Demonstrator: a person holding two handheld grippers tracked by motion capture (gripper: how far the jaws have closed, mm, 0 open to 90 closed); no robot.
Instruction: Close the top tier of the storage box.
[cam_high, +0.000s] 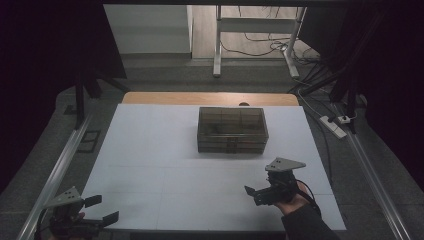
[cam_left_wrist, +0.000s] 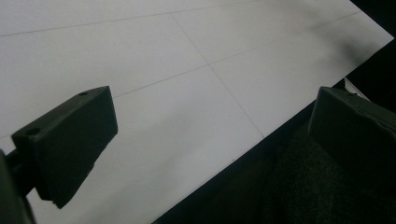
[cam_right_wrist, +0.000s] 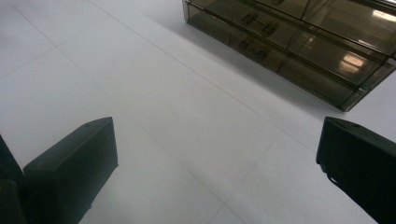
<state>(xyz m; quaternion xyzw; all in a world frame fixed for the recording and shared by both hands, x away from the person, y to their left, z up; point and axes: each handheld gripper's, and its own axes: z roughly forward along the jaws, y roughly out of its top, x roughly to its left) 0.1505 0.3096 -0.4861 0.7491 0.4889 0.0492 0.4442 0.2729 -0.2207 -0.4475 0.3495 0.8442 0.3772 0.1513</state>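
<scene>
White table (cam_high: 150, 165), dark curtained room.

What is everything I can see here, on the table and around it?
Compartment box: one, smoky translucent brown, lid down, far middle of the white sheet; latches on its front show in the right gripper view.
White sheet: one, covering most of the table.
Wooden tabletop: one, light brown, a strip showing beyond the sheet.
Metal frame legs: pale grey, on the floor beyond the table.
Cables: several, dark, on the floor at the far right.
Power strip: one, white, on the floor right of the table.
Left gripper: one, black, jaws apart, near left corner of the sheet.
Right gripper: one, black, jaws apart, near right, held in a hand.
</scene>
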